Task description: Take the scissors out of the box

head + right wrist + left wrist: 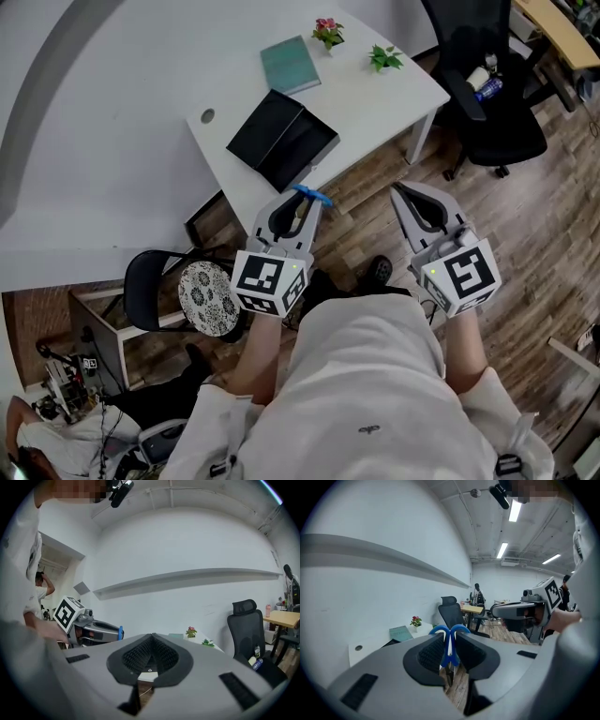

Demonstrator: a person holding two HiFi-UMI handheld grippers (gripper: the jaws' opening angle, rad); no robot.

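Item: scissors point(449, 649), blue-handled, one pair. They are clamped between the fingers point(431, 654) of the left gripper point(305, 195), with the ribbed pads pressing on either side and the two blue handle loops standing up above the fingertips. Location: out of the box, held in the air just beside the near edge of the counter point(375, 108), above the wooden floor point(534, 234). Item: box point(281, 139), black, lying open in two flat halves on the counter, well apart from the scissors. Its inside is too dark to make out. Item: right gripper point(398, 190), held level beside the left one and apart from it. Its fingers point(140, 657) are closed together, tips meeting, with nothing between them. Each gripper carries a cube with square black-and-white markers at its rear, and each is held by one hand of a person in a pale top. Other counter contents: a teal book point(291, 64) beyond the box, a small pot of pink flowers point(328, 31) and a small green plant point(384, 58) near the far edge, and a round cable hole point(207, 116) at the left end. Surroundings: a black office chair point(492, 103) to the right of the counter, and a black stool with a patterned round cushion point(208, 298) at lower left.
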